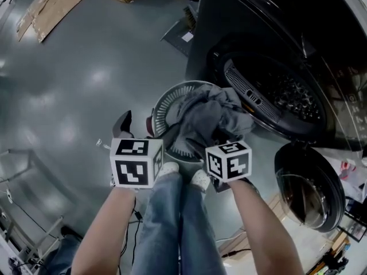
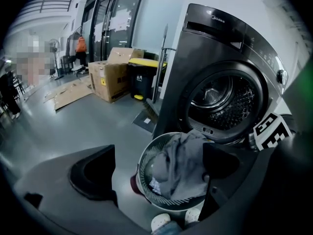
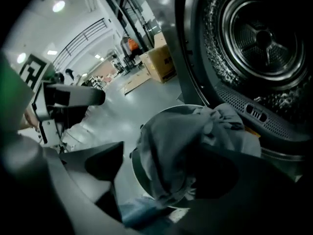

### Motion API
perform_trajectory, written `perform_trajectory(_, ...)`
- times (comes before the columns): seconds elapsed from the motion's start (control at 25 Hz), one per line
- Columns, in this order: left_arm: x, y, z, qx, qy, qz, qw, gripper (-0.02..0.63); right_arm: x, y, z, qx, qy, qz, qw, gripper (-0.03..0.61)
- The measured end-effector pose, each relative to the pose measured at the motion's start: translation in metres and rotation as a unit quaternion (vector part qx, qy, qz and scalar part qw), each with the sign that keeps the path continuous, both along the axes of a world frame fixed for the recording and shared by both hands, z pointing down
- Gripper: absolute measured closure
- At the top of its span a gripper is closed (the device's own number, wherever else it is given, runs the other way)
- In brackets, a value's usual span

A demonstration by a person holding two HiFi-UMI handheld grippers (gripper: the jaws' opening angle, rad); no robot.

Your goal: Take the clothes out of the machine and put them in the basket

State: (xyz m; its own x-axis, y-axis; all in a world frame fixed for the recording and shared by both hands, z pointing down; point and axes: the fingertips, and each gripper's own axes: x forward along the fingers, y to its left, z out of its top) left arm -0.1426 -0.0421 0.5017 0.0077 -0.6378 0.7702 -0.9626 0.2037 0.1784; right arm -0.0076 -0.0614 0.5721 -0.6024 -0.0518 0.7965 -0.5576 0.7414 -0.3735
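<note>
A round white slatted basket stands on the floor in front of the dark front-loading machine. Grey clothes are heaped in it and hang over its rim toward the machine. The drum is open and I see no clothes inside it. My left gripper hangs open above the basket's near left side, with nothing between its fingers. My right gripper is over the grey heap; its jaws stand apart with cloth showing between them, not pinched.
The machine's round door swings open at the lower right. My legs and white shoes are just behind the basket. Cardboard boxes and a yellow-lidded bin stand far left of the machine. A metal frame is at lower left.
</note>
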Motion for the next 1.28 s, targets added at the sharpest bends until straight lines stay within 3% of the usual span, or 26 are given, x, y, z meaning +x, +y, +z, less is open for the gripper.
perform_trajectory(0.04,0.001,0.001,0.001,0.0,0.001,0.001,1.0,0.051,-0.003,-0.002,0.001,-0.006,0.0,0.009,1.0,0.115)
perform_trajectory(0.48,0.004,0.012,0.003,-0.009,0.011,0.01,0.9999,0.051,0.022,-0.009,0.0,-0.008,0.028,0.04,0.999,0.117)
perform_trajectory(1.0,0.039,0.026,-0.082,-0.01,0.02,0.032,0.9992,0.051,0.051,0.01,-0.102,0.01,0.016,0.111,0.994,0.118)
perform_trajectory(1.28,0.054,0.022,-0.058,-0.015,0.023,0.044,0.9986,0.051,0.099,-0.004,-0.052,0.026,0.054,0.15,0.987,0.129)
